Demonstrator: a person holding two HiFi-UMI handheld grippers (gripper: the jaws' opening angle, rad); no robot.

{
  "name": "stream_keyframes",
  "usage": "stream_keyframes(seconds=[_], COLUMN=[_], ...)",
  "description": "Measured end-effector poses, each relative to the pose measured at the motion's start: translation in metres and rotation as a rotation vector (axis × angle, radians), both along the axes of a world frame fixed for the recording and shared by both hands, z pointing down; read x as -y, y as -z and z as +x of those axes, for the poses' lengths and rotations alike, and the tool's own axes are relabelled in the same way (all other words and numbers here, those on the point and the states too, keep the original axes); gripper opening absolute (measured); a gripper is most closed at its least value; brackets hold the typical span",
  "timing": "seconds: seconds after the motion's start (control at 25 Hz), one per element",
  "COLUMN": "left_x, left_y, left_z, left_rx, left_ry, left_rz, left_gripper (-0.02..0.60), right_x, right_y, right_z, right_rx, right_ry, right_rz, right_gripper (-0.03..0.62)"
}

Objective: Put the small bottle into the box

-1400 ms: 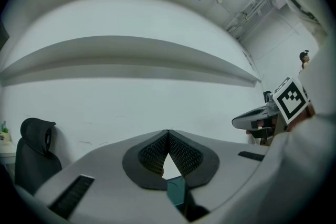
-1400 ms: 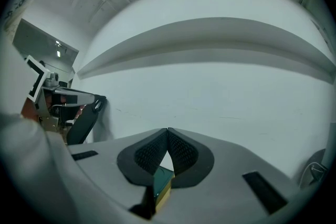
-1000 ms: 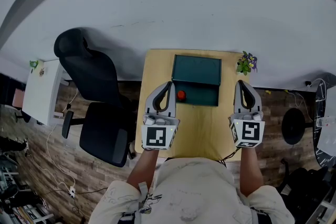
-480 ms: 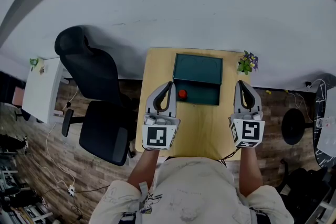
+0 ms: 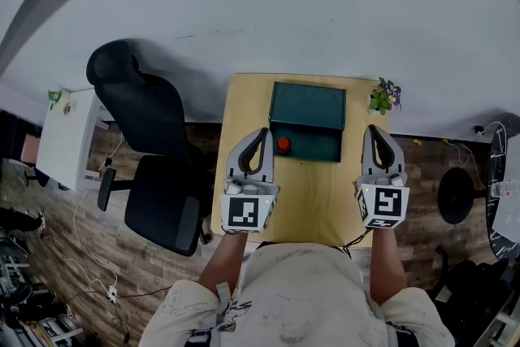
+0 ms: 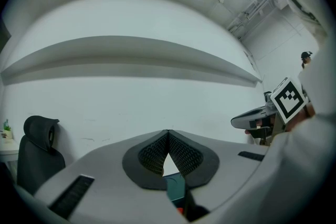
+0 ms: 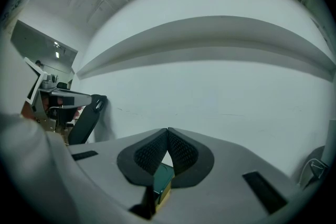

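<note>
Head view: a wooden table (image 5: 309, 199) stands against a pale wall, with a dark teal box (image 5: 307, 106) at its far centre. The small bottle (image 5: 282, 145) shows only as a small red spot at the left end of the box's near part. Whether it rests inside the box or on the table against it cannot be told.

The left gripper (image 5: 262, 130) hovers over the left side of the table, its tip just left of the small bottle. The right gripper (image 5: 372, 128) hovers over the right side, well apart from the small bottle and just right of the box.

Left gripper view: the jaws of the left gripper (image 6: 168, 132) are closed, with the pads meeting at the tip and nothing between them. A strip of the teal box (image 6: 175, 187) shows below the pads.

Right gripper view: the jaws of the right gripper (image 7: 167, 129) are likewise closed and empty.

A potted plant (image 5: 382, 97) stands on the far right corner of the table. A black office chair (image 5: 154, 142) stands left of the table, with a white cabinet (image 5: 65, 138) further left.
</note>
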State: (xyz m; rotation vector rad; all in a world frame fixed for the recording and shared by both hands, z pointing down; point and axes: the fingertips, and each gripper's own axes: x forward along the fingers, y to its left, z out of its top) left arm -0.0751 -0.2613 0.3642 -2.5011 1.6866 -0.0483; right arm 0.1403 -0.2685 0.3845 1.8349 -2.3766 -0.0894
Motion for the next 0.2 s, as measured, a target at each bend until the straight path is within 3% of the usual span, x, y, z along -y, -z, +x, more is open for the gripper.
stream_keyframes(seconds=[0.2], left_x=[-0.0003], left_y=[0.0001], left_z=[0.0012], left_rx=[-0.006], left_ry=[0.005], left_rz=[0.006], left_gripper=[0.006], right_x=[-0.0001], right_y=[-0.0018], right_z=[0.0014], right_rx=[0.0], right_ry=[0.002], right_rz=[-0.002], right_gripper=[0.015])
